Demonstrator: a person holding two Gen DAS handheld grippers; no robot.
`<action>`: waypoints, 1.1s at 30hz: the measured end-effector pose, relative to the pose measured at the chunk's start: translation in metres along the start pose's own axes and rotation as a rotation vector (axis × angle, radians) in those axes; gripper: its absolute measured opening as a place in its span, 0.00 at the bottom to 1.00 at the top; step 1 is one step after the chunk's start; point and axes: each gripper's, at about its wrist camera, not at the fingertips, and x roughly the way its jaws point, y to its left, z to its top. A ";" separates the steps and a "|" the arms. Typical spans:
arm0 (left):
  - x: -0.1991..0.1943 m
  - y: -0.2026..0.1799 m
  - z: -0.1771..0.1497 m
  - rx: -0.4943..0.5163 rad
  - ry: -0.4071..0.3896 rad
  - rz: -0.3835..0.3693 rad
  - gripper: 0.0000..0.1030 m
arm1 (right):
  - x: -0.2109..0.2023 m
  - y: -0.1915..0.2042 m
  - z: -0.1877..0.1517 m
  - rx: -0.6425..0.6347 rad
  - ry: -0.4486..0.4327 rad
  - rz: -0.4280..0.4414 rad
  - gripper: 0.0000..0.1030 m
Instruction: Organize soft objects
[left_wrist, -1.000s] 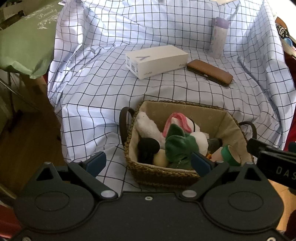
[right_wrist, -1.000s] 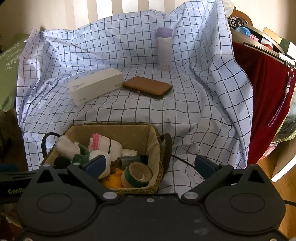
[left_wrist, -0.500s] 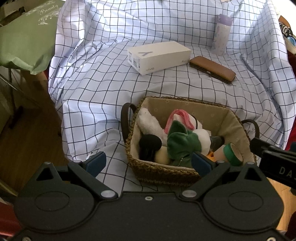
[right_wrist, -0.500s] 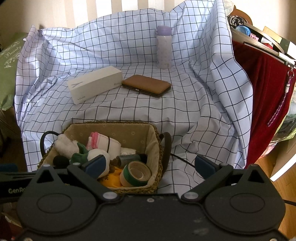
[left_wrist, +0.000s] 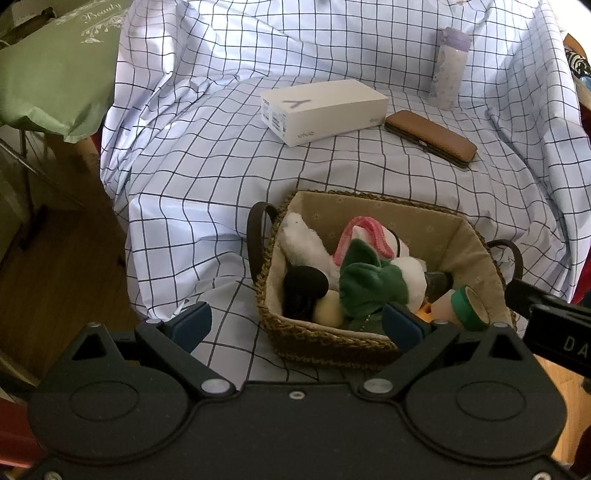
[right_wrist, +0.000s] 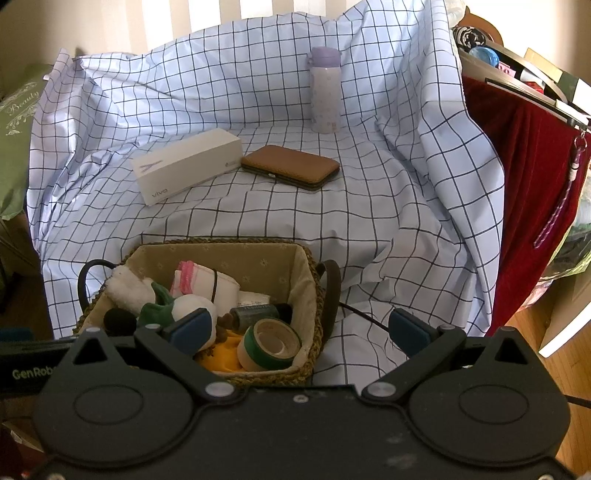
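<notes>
While both tools (left_wrist: 297, 325) (right_wrist: 301, 328) gape, basket (left_wrist: 332, 349) hugs cloth (left_wrist: 207, 192) edge.

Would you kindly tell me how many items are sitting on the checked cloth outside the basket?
3: the white box at left, the brown case right beside it, and the purple bottle standing upright behind them. Folds in the cloth may hide more.

The right gripper (right_wrist: 301, 328), fingers spread wide and empty, hovers at the near edge of a woven basket (right_wrist: 306, 258). Its left finger (right_wrist: 192, 328) overlaps a white plush (right_wrist: 192, 304); a green tape roll (right_wrist: 269, 343) lies between the fingers. Far ahead on the checked cloth (right_wrist: 369, 221) lie a white box (right_wrist: 186, 170), a brown case (right_wrist: 291, 166) and an upright bottle (right_wrist: 325, 92).
</notes>
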 end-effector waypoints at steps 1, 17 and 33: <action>0.000 0.000 0.000 0.001 0.001 0.001 0.93 | 0.000 0.000 0.000 0.000 0.000 0.000 1.00; 0.000 0.000 -0.001 -0.002 0.003 0.004 0.93 | 0.001 0.001 -0.001 0.001 0.009 0.002 1.00; 0.000 0.000 -0.001 -0.001 0.003 0.003 0.93 | 0.001 0.001 -0.001 0.000 0.009 0.002 1.00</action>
